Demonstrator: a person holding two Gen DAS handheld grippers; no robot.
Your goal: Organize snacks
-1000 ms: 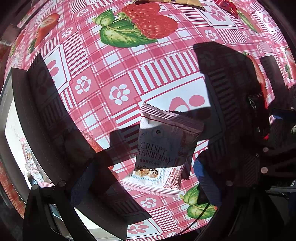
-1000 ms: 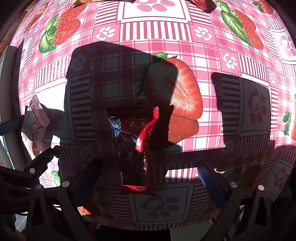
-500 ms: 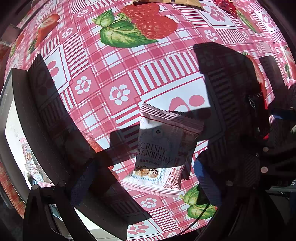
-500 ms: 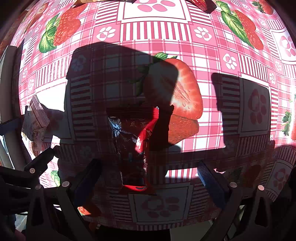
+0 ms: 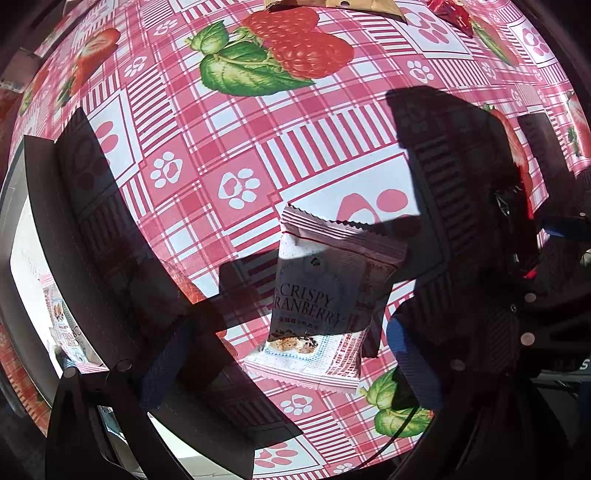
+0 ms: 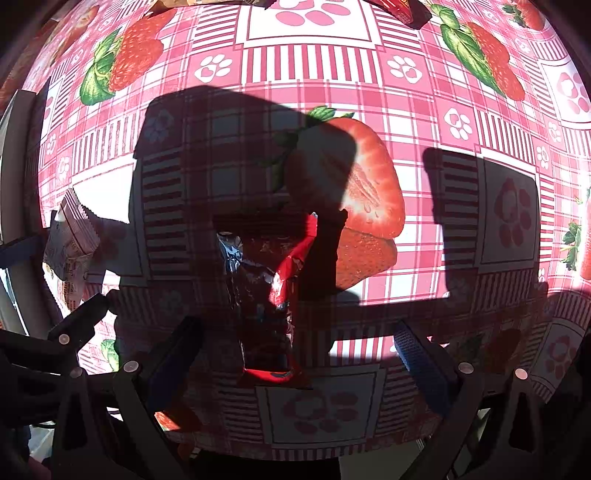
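Note:
In the left wrist view a white and pink "Crispy Cranberry" packet (image 5: 321, 299) lies flat on the strawberry tablecloth. My left gripper (image 5: 291, 354) is open, its blue-padded fingers either side of the packet's near end. In the right wrist view a red shiny snack packet (image 6: 269, 299) lies in shadow on the cloth. My right gripper (image 6: 295, 350) is open, one finger on each side of it. The cranberry packet also shows at the left edge of the right wrist view (image 6: 74, 236).
A grey bin (image 5: 40, 258) stands at the left of the left wrist view, with a similar packet (image 5: 66, 332) inside. A tan packet (image 5: 332, 4) and a red packet (image 5: 450, 11) lie at the far edge of the cloth. The table's near edge lies just under both grippers.

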